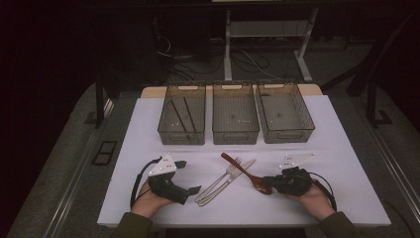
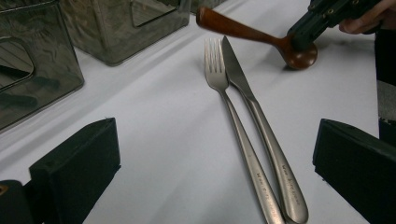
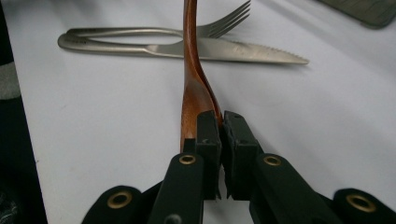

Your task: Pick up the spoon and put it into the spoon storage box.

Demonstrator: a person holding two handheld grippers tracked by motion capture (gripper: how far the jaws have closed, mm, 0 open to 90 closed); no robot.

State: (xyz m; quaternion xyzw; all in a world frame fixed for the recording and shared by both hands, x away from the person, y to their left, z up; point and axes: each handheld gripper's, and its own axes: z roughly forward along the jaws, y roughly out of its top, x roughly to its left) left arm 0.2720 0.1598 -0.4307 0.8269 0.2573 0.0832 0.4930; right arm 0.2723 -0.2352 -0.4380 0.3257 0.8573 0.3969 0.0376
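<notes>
Right gripper point(image 3: 219, 135): nearest the lens, jaws pressed together on the bowl end of the wooden spoon point(image 3: 192, 70).
Wooden spoon: bowl on the white table point(image 1: 346, 163) at near right, handle raised toward the far left, above the fork point(image 1: 218, 181) and knife point(image 1: 233, 178).
Left gripper point(image 1: 190, 191): jaws spread, nothing held, near left.
Risk: the rounded bowl is pinched at its edge; slipping or twisting is judged likely on lifting.
Risk: the cutlery could be knocked by the handle.
Bins point(image 1: 236, 130): three, far side.

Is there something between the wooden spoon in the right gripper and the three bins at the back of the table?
The right gripper is shut on the wooden spoon at its bowl end. The spoon's handle crosses above the fork and knife. Beyond them, only bare white table lies before the three bins, so lifting looks unobstructed.
</notes>
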